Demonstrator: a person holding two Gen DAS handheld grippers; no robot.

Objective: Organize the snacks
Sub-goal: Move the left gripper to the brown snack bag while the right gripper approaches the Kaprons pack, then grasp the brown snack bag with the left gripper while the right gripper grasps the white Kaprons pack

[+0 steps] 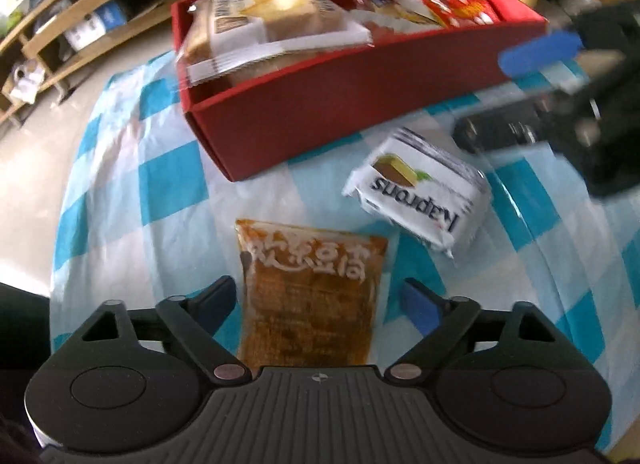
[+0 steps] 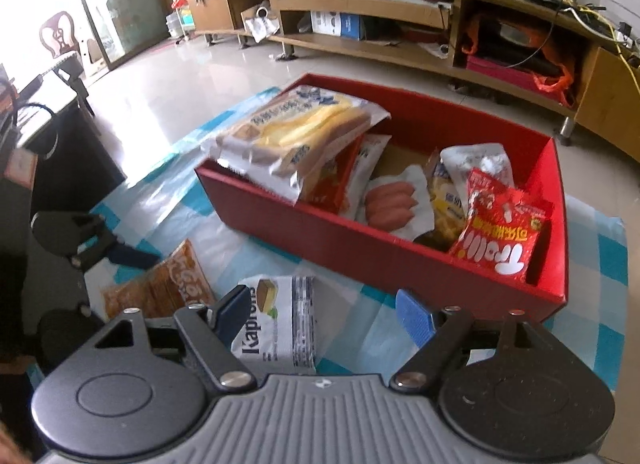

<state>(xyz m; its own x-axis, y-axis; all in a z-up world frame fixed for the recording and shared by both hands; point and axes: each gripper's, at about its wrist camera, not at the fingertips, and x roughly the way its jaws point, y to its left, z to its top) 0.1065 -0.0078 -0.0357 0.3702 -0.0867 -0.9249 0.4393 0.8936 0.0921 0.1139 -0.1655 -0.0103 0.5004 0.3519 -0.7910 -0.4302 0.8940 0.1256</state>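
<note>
Brown tofu-snack pouch lies flat on the blue-and-white checked cloth, directly ahead of the left tongs and between their spread blue pads. Long axis of the pouch runs straight along the tongs' pointing direction, near end under the body, far end toward the red box. Left tongs released, nothing held.

White Kaprons packet lies ahead of the right tongs, offset toward their left finger; long axis roughly along the pointing direction. Right tongs also released and empty.

Red box beyond both, already holding a bread loaf bag, sausages and a red snack bag.

Judgement: each tongs is nearer its own item; the left is better centred, closing across the pouch's short width.
</note>
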